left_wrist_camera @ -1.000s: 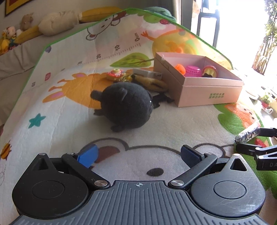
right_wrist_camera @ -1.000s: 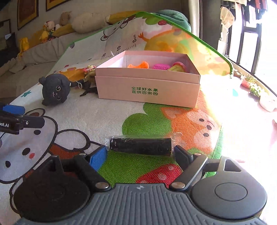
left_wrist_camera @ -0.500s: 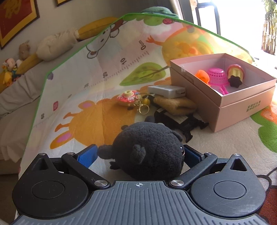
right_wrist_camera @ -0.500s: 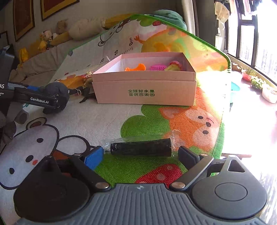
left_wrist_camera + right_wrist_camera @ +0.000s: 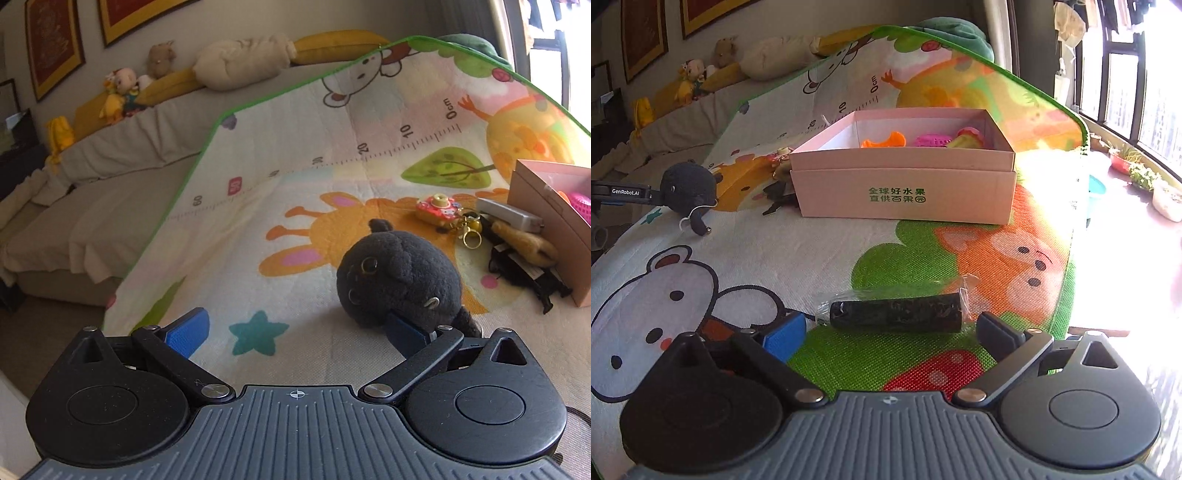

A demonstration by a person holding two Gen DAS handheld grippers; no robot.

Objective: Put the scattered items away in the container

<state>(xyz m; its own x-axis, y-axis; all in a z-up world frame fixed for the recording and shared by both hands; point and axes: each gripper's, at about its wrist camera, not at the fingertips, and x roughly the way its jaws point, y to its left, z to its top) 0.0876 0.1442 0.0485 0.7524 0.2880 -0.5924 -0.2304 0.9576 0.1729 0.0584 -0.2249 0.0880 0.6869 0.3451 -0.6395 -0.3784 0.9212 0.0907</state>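
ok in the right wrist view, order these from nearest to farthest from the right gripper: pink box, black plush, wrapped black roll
1. wrapped black roll, on the mat just ahead of the right gripper
2. pink box, farther back, centre
3. black plush, far left

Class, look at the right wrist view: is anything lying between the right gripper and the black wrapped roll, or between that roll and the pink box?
Nothing visible. The black wrapped roll lies just ahead of the opening right gripper; only bare mat separates it from the pink box.
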